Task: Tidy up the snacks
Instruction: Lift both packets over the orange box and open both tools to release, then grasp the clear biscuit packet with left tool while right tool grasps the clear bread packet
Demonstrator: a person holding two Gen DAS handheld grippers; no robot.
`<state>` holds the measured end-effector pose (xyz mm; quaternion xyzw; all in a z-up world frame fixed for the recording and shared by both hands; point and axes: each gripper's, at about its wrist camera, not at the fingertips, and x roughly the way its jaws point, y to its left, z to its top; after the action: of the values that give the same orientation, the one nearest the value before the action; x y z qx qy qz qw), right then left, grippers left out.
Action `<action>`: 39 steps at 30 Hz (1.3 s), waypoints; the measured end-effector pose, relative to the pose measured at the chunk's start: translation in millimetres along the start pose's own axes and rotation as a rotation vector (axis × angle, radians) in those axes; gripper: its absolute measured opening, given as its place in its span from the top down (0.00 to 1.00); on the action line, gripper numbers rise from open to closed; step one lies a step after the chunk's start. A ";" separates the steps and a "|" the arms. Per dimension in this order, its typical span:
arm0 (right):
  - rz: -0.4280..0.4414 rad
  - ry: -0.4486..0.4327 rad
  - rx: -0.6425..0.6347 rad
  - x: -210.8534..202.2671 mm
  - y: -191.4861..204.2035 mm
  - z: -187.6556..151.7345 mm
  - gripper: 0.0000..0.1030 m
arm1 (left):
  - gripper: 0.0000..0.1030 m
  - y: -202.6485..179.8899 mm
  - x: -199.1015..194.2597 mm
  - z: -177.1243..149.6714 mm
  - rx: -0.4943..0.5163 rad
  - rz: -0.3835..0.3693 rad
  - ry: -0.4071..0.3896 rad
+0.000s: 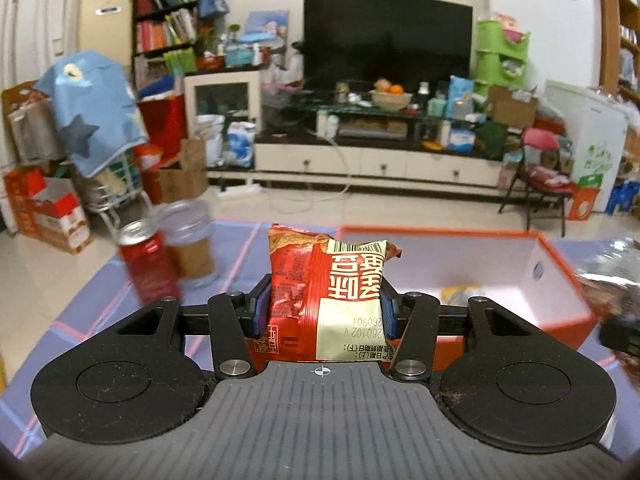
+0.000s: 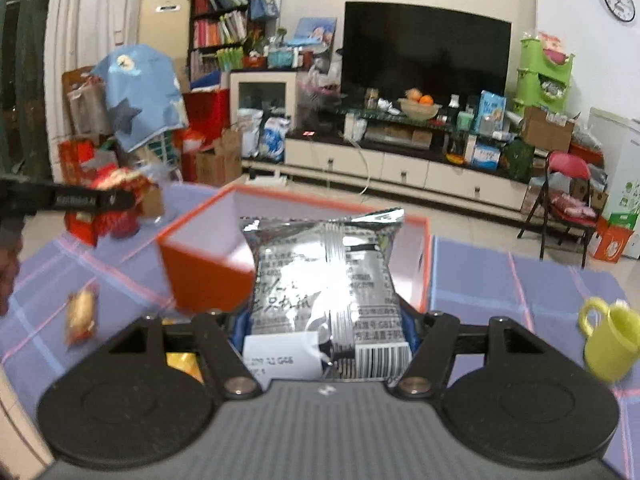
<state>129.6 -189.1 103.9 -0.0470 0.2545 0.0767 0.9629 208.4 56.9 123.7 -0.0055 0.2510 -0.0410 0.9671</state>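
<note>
Crinkly foil, air-puffed and light — the red snack packet (image 1: 326, 298) is pinched mid-body by the left claw (image 1: 324, 314), the silver snack packet (image 2: 326, 292) likewise by the right claw (image 2: 326, 320), both above the worktop (image 1: 236, 252) beside the orange box (image 1: 560, 264) — squeeze gently, contents crush.

blurred red can (image 1: 150, 264), blurred yellow mug (image 2: 610, 340)

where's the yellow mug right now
In the right wrist view the yellow mug stands on the blue checked tablecloth at the far right edge, to the right of the orange box.
</note>
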 end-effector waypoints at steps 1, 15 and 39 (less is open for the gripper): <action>-0.012 -0.006 -0.001 10.5 -3.0 9.6 0.35 | 0.90 -6.1 8.6 7.2 -0.004 -0.004 -0.002; -0.014 -0.022 0.019 13.8 -35.2 13.4 0.19 | 0.49 15.3 0.2 6.3 -0.061 -0.033 -0.010; 0.125 0.151 -0.090 45.6 -26.7 -81.5 0.10 | 0.29 107.5 7.4 -92.4 -0.225 0.320 0.211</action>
<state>134.1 -220.3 12.0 -0.0801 0.3249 0.1441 0.9313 178.2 164.3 36.0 -0.0690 0.3513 0.1408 0.9230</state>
